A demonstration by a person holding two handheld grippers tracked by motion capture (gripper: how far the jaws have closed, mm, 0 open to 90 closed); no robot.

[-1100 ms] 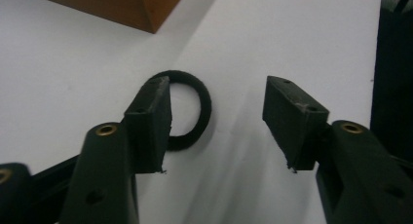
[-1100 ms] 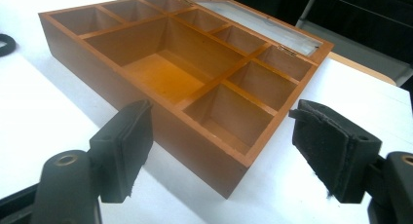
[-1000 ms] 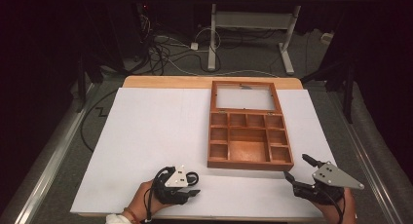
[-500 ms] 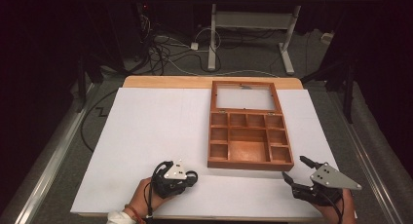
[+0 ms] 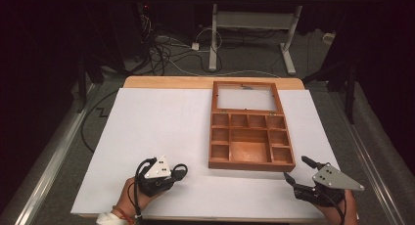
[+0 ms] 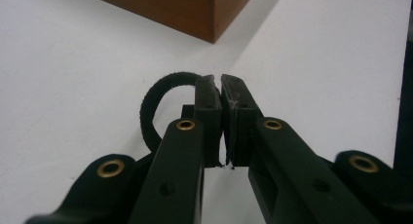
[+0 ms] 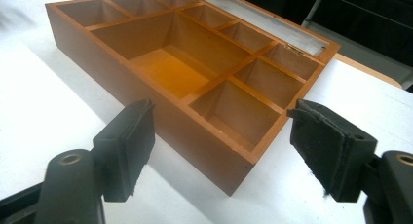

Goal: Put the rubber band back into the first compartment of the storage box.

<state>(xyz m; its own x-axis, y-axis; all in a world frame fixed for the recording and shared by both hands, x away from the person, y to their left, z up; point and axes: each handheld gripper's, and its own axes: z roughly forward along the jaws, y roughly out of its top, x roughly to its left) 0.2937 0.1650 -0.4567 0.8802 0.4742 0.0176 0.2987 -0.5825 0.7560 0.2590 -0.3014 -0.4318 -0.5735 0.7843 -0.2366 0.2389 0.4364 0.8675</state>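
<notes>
Left tongs (image 6: 221, 121) gripping black loop (image 6: 153, 104); box (image 5: 252, 137) awaiting it.

The left tongs are clenching on a thin, dark, flexible loop, perhaps a hair tie, which is curling out to the left of the pads and lying low over the white surface (image 5: 161, 117). The right tongs (image 5: 296, 170) are standing released, jaws wide, just short of the box's near right corner. The wooden box, ahead and to the right of the left tongs, is sitting open with its glazed lid flat behind; every compartment is showing bare. Judgement: pickup done; carrying and placing into a compartment are remaining.
</notes>
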